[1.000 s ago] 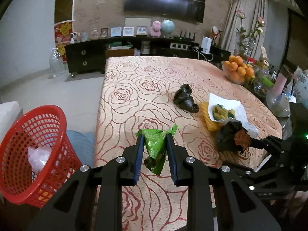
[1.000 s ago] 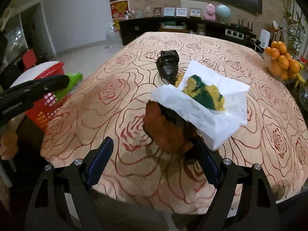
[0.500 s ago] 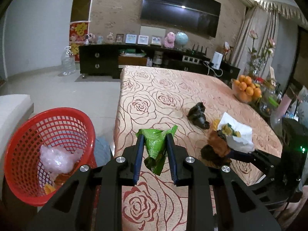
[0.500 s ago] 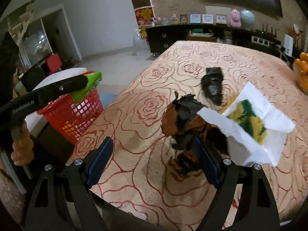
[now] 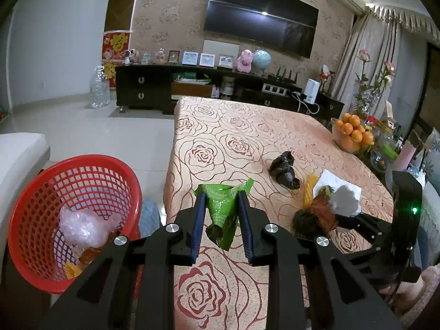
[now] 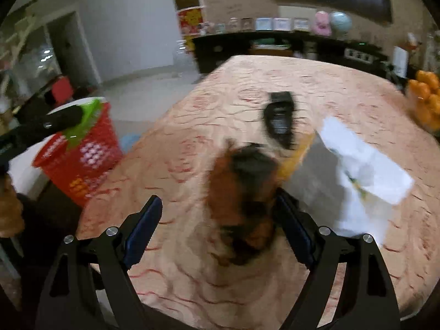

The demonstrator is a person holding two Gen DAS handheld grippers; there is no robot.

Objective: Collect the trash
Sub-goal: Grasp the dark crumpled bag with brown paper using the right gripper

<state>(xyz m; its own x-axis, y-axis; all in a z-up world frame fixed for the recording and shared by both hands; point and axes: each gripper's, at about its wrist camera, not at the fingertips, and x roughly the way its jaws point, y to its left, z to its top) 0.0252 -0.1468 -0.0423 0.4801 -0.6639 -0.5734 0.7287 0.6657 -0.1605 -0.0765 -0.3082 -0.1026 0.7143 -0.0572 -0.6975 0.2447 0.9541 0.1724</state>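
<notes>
My left gripper (image 5: 220,203) is shut on a crumpled green wrapper (image 5: 223,211), held over the table's near left corner, right of the red mesh basket (image 5: 41,258). The basket holds clear plastic and scraps; it also shows in the right wrist view (image 6: 79,162). My right gripper (image 6: 220,214) has its jaws wide apart; a brown and black wad (image 6: 242,192) hangs against the right finger, blurred, with a white tissue (image 6: 365,170) clinging beside it. The wad shows in the left wrist view (image 5: 319,214). A black crumpled bag (image 5: 283,169) and a yellow wrapper (image 5: 309,189) lie on the table.
The table has a rose-patterned cloth (image 5: 233,137). A bowl of oranges (image 5: 352,134) and jars stand at its right edge. A white sofa edge (image 5: 19,154) is left of the basket. A black TV cabinet (image 5: 154,88) and a water bottle (image 5: 99,88) stand at the back.
Both grippers have shifted left toward the basket. The right gripper carries the brown wad and tissue along and is now motion-blurred. The left still holds the green wrapper.
</notes>
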